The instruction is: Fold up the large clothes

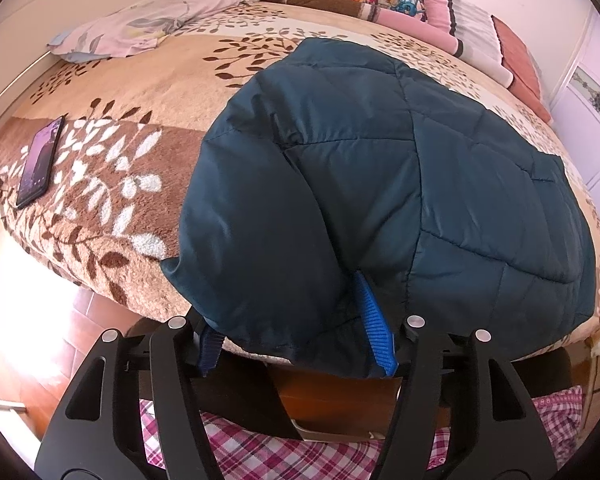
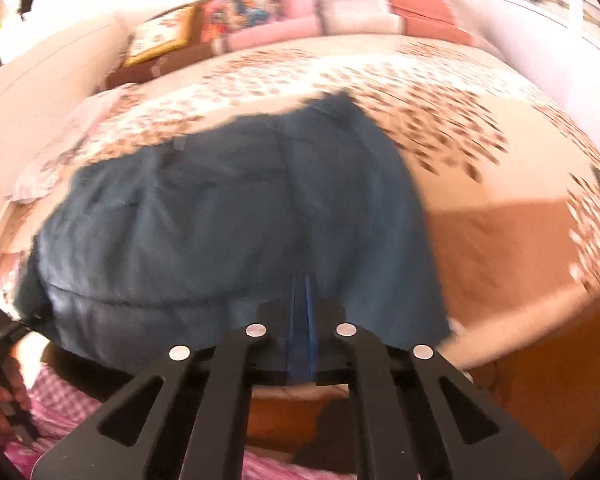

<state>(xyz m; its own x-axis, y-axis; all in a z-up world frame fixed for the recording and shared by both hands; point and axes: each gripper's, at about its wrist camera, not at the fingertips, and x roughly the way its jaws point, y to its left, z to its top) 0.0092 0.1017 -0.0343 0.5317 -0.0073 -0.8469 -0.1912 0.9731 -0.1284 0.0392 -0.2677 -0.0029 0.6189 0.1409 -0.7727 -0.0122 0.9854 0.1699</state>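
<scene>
A dark teal quilted jacket (image 1: 360, 168) lies spread on the bed, its near hem hanging over the bed's front edge. My left gripper (image 1: 296, 336) stands wide open at that hem. The bulky hem lies between its blue pads (image 1: 374, 320), and I see no squeeze on it. The right wrist view is motion-blurred. There the jacket (image 2: 220, 220) fills the middle, and my right gripper (image 2: 302, 312) has its jaws together over the near hem. The blur hides whether any fabric is pinched between them.
A brown and cream leaf-patterned blanket (image 1: 120, 92) covers the bed. A black phone (image 1: 40, 160) lies at its left edge. A pale pillow (image 1: 152, 20) and folded blankets (image 1: 472, 28) lie at the far end. A person's hand (image 2: 4, 396) and pink checked clothing (image 1: 260, 440) are close below.
</scene>
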